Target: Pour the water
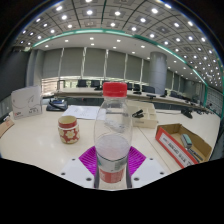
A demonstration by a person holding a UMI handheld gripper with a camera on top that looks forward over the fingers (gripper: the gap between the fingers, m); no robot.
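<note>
— Where's the bottle (113, 133)?
— Upright between the jaws (112, 162), red cap on top, some water in its lower part.
— Are the jaws clamped on it?
— Seems so; the pink pads (90, 159) hug both sides.
— And the cup (68, 129)?
— On the table (35, 140), beyond and to the left

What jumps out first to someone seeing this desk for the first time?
The clear plastic bottle with a red cap dominates: it stands upright on the pale table between the gripper jaws, whose magenta pads show at either side of its base, with some water at the bottom. Left of it and a little farther back sits a small patterned mug. To the right lies an open cardboard box, under an office ceiling dotted with lights.
</note>
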